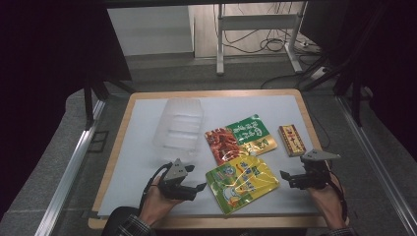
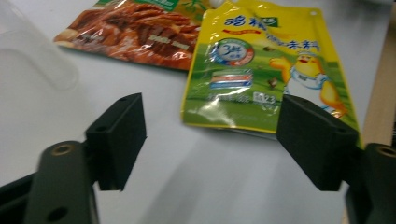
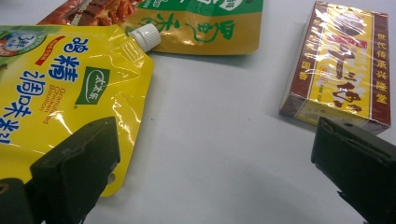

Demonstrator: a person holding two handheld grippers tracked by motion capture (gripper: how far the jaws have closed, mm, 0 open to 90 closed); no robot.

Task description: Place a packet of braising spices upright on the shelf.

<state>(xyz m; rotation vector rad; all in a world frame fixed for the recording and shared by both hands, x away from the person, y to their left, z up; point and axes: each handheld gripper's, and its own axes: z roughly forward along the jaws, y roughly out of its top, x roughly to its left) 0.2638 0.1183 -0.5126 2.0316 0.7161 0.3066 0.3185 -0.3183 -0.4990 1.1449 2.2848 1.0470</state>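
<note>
Item: yellow pouch [image 1: 242, 183], spouted, lying flat on the counter [image 1: 147, 162] near its front edge, between the two tools.

Left tool [image 1: 195, 188]: jaws apart, nothing between them, aimed at the pouch's near corner from just beside it.

Right tool [image 1: 286, 177]: jaws wide apart, empty, near the pouch's other side; small box [image 1: 292, 140] lies beyond it.

Neighbours: green pouch [image 1: 241, 138] touching or slightly under the yellow one's spout end; clear tub [image 1: 179, 127] behind the left tool.

Risks, as I judge them:
- Pouch is slick and flat; jaws closing on an edge may skid off or only crease the film.
- A low approach could shove it into the green pouch, or toward the counter edge.
- Whether the cap [image 3: 145, 37] is fully tight is hard to tell; if loose, squeezing could spill.
</note>
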